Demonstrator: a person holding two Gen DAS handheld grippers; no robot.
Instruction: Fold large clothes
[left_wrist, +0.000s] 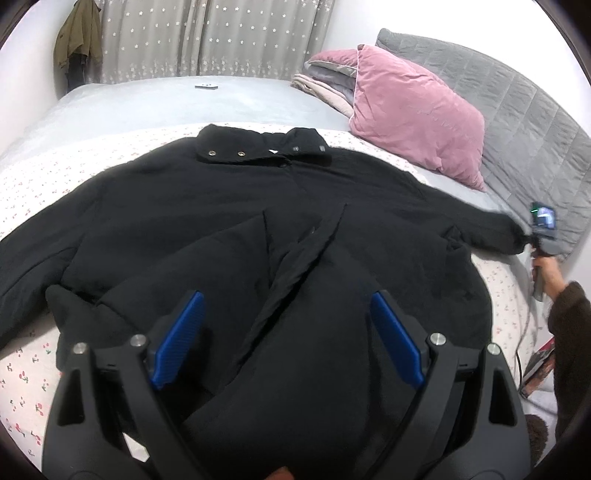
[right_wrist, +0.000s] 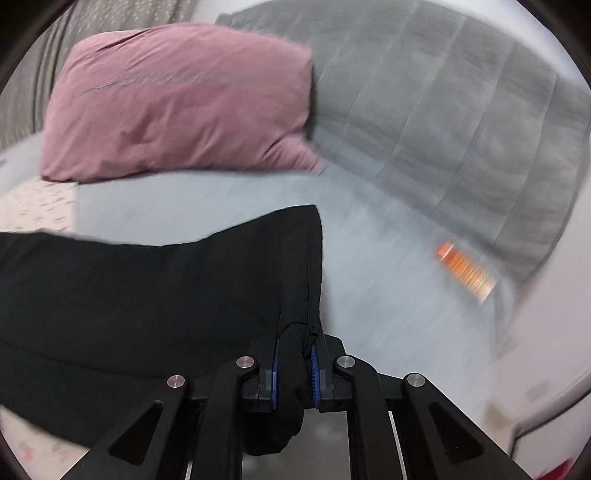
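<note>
One big black coat (left_wrist: 229, 206) is the whole job here, spread front-up across the bed (left_wrist: 122, 99) and filling the middle of the left wrist view, collar toward the top of the frame, one sleeve trailing out to the right edge. It looks thick and soft, probably heavy enough to sag and drag instead of flipping cleanly, so seams, cuffs and hem corners seem like the smart places to take hold. The right hand-held gripper (right_wrist: 295, 363) is clamped on the sleeve end (right_wrist: 295, 280), cloth bunched between its blue pads in the lower middle of the right wrist view, which is pretty blurred. The left hand-held gripper (left_wrist: 286, 332) sits with jaws wide apart over the lower front of the coat, holding nothing. The pink pillow (left_wrist: 413, 118) sits upper right.
</note>
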